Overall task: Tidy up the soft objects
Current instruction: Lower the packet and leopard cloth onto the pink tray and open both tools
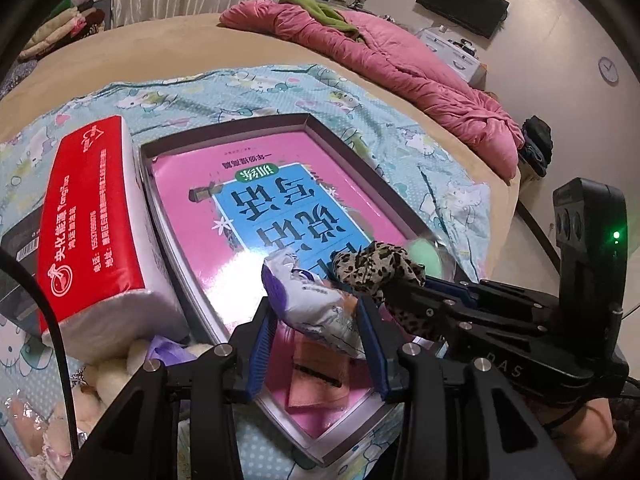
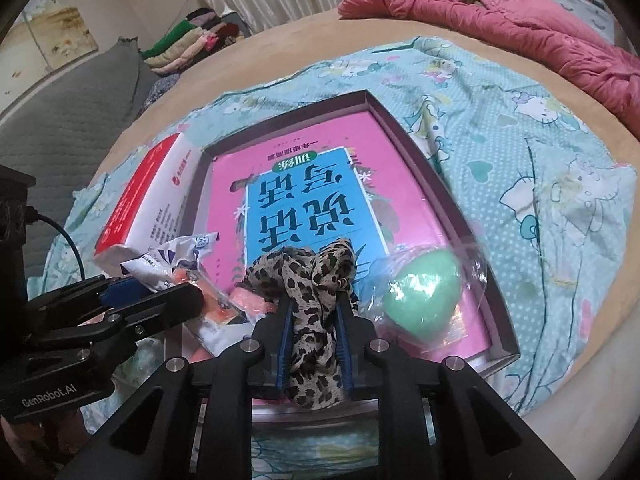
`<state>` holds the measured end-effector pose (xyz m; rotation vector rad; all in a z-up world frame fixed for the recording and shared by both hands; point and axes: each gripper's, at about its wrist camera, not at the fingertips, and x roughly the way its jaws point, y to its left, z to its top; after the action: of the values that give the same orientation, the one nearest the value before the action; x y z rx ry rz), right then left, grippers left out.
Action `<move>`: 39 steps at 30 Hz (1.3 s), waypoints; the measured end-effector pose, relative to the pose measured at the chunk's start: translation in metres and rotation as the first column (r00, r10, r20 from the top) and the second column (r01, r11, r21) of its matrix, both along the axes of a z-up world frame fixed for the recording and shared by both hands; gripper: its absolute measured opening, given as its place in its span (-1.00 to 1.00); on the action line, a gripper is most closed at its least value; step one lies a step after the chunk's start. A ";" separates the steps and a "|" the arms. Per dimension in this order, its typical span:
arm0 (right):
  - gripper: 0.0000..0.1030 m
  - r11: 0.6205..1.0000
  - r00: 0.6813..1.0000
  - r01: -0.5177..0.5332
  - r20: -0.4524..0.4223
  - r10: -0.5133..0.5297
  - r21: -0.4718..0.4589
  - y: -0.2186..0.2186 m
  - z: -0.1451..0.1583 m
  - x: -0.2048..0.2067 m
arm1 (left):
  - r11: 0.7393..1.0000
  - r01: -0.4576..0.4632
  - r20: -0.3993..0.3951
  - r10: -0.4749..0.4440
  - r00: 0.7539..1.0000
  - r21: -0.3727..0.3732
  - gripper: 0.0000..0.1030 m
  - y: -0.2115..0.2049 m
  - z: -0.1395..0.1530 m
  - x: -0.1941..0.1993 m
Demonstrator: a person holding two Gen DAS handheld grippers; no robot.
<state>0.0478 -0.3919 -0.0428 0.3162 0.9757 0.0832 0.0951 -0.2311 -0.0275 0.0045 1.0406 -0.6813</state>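
Observation:
My left gripper [image 1: 316, 312] is shut on a soft white and purple packet [image 1: 308, 292] over the near end of a shallow box [image 1: 224, 130]. A pink and blue book [image 1: 280, 208] lies inside the box. My right gripper [image 2: 314, 304] is shut on a bunched leopard-print cloth [image 2: 304, 268], which hangs between its blue pads over the box's near edge [image 2: 424, 160]. Just right of it, a green egg-shaped sponge [image 2: 420, 300] in a clear bag rests on the book [image 2: 304, 208]. The left gripper [image 2: 160, 288] with its packet [image 2: 188, 264] shows at the left.
A red and white tissue pack [image 1: 88, 216] lies against the box's left side. Plush toys [image 1: 112, 376] sit at the lower left. A small pink item [image 1: 320, 384] lies in the box's near end. A patterned blue sheet [image 2: 540, 168] covers the bed, with a pink quilt [image 2: 500, 20] beyond.

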 end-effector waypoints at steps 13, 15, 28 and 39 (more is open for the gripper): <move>-0.37 1.000 1.000 0.023 0.010 -0.023 0.013 -0.004 0.003 -0.004 | 0.996 -0.018 0.004 0.018 1.000 0.085 0.09 -0.003 -0.007 0.000; -0.30 1.000 1.000 0.023 0.015 -0.024 0.017 -0.004 0.004 -0.004 | 0.996 -0.018 -0.001 0.018 1.000 0.088 0.12 -0.003 -0.009 0.000; -0.07 1.000 0.999 0.026 0.041 -0.025 -0.007 -0.001 0.012 -0.009 | 0.991 -0.005 0.016 0.003 1.000 0.132 0.22 -0.008 -0.007 -0.008; 0.12 0.998 0.996 0.049 0.072 -0.046 -0.037 -0.002 0.020 -0.012 | 0.991 -0.013 0.039 0.008 0.999 0.130 0.36 -0.003 0.004 -0.017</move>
<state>0.0363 -0.3942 -0.0225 0.2990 0.8981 0.0321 0.0777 -0.2339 -0.0234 0.1254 1.0459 -0.6008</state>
